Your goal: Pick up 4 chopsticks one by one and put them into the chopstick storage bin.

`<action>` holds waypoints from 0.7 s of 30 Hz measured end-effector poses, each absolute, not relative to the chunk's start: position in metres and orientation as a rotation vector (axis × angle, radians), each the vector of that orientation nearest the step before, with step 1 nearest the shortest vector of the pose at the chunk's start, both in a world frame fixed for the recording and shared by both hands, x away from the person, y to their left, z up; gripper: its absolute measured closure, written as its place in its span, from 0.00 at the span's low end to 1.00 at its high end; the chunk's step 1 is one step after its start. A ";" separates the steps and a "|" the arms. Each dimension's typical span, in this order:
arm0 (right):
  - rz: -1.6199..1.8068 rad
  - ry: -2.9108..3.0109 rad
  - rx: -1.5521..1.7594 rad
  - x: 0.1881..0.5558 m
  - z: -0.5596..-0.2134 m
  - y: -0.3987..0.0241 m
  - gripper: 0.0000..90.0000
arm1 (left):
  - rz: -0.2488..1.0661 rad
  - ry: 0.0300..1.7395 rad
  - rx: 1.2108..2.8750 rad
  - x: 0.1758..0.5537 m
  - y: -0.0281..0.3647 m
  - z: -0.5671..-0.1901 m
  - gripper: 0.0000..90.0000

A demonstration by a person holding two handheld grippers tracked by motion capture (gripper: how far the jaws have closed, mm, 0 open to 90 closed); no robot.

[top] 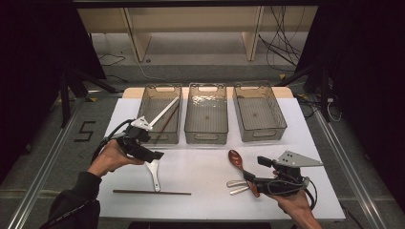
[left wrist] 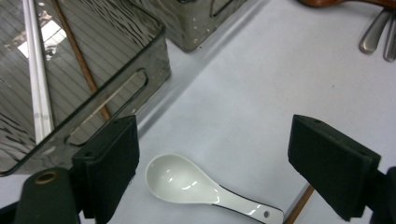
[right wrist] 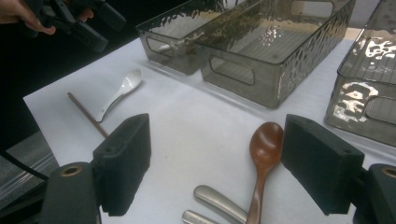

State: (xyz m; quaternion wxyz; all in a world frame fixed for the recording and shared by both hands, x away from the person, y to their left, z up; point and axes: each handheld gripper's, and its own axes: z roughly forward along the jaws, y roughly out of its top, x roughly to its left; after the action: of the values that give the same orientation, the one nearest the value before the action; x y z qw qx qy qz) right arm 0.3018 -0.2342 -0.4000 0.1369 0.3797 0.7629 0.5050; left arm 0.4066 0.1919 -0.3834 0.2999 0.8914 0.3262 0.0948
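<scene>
White desk (top: 210, 167) | left bin (top: 160, 114): two chopsticks sorted | white spoon (left wrist: 201, 189), brown spoon (right wrist: 264, 154), metal spoons (right wrist: 219, 205), one chopstick (top: 152, 192) left | both hand-held grippers wide, empty

Bright desk, dark surroundings

Overhead light falls evenly on the white desk (top: 210, 167) while the room's sides sink into black. Glare ripples across the smoky clear plastic bins (top: 206, 114) and glints on the glossy white ceramic spoon (left wrist: 196, 184). Shadows are soft and short. Nearby black jaws look slightly blurred.
</scene>
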 end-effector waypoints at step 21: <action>1.459 2.209 1.099 0.301 -0.400 -0.234 0.28 | 0.240 0.757 2.526 0.380 0.184 -0.393 0.18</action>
State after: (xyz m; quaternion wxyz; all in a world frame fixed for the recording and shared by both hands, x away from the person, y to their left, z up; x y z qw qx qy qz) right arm 0.3014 -0.2335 -0.4001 0.1372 0.3800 0.7634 0.5040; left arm 0.3802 0.1842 -0.3926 0.2443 0.9251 0.2773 0.0877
